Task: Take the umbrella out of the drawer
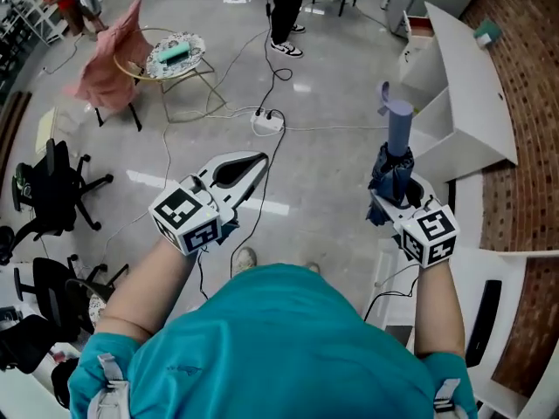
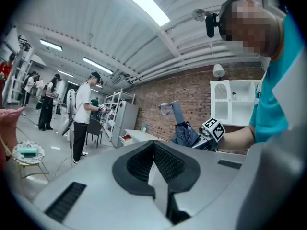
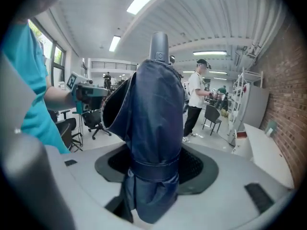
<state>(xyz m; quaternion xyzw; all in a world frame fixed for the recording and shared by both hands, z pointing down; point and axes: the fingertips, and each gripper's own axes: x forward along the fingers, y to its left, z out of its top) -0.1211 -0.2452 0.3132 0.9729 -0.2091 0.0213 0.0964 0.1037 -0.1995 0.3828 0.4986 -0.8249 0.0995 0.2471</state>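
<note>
A folded dark blue umbrella (image 1: 392, 166) with a grey-blue handle stands upright in my right gripper (image 1: 393, 201), which is shut on its fabric. In the right gripper view the umbrella (image 3: 152, 128) fills the middle, strapped round and clamped between the jaws. My left gripper (image 1: 238, 171) is held out over the floor, its jaws shut with nothing between them. From the left gripper view the umbrella (image 2: 181, 127) shows at the right, held up beside the marker cube. White drawers (image 1: 441, 120) stand open at the right by the brick wall.
A power strip (image 1: 267, 120) with cables lies on the floor ahead. A round side table (image 1: 171, 57) and a pink-draped chair (image 1: 109, 59) stand far left. Black office chairs (image 1: 48, 199) are at the left. A person (image 1: 284, 11) stands far ahead.
</note>
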